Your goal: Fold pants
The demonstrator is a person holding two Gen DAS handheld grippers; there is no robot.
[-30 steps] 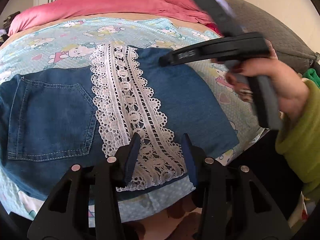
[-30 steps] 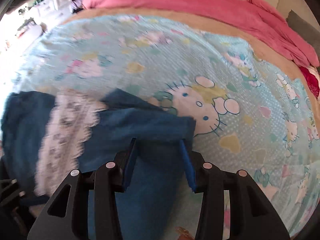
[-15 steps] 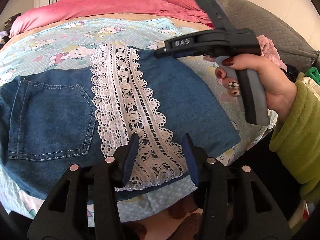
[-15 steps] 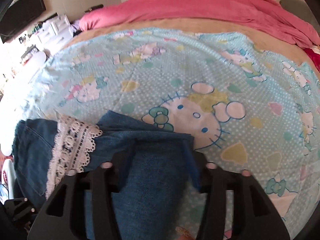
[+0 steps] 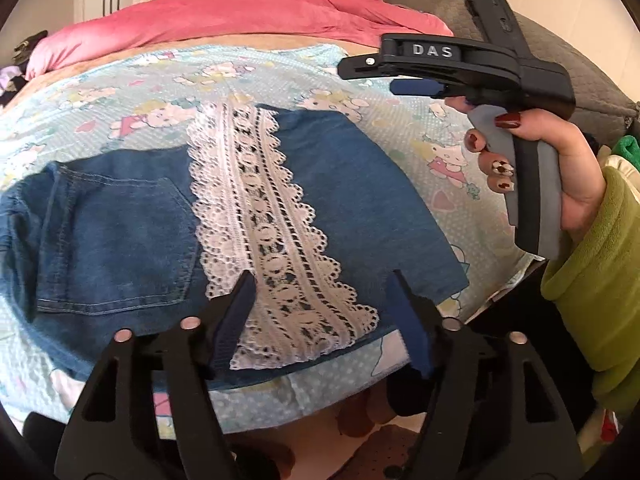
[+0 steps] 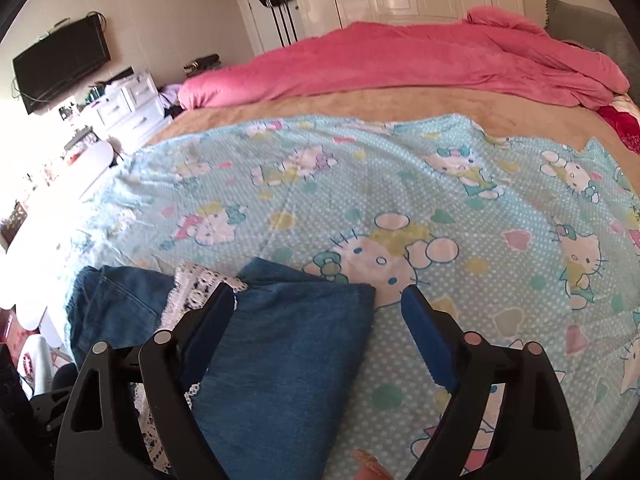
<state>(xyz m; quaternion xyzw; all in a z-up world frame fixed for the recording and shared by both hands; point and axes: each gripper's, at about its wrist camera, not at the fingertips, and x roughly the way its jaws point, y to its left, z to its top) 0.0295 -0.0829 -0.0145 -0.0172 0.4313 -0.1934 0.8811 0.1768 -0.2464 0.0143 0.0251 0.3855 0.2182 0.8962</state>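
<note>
Left gripper (image 5: 320,312): jaws opening, now clearly wider than a second ago; nothing pinched; hangs above the near hem, lace band showing between the blue pads (image 5: 234,320).
Right gripper (image 6: 316,332): jaws opening, far wider than a second ago; empty; denim corner lies flat below, untouched by either pad.
Right hand (image 5: 560,168): seen from left wrist view well above the bedsheet, off the garment's right edge; earlier sat lower and closer over the denim.
Denim pants (image 5: 352,200): flat on the cartoon-cat bedsheet (image 5: 400,128) near the bed's front edge; folded into a compact rectangle, back pocket (image 5: 116,240) to the left, white lace trim (image 5: 264,232) running front to back across the middle.
Change in garment: none visible in outline between the earlier left wrist view and now; fold undisturbed by the release.
Right wrist view: more of the room and the pink duvet (image 6: 400,68) in frame than before; consistent with lift-off.
Reading: both corners let go, fold laid down.
Task status (judgement): fold stage complete or nearly so; possibly one more fold or a smoothing pass left.
Risk: low; denim stiff enough to hold its crease.
</note>
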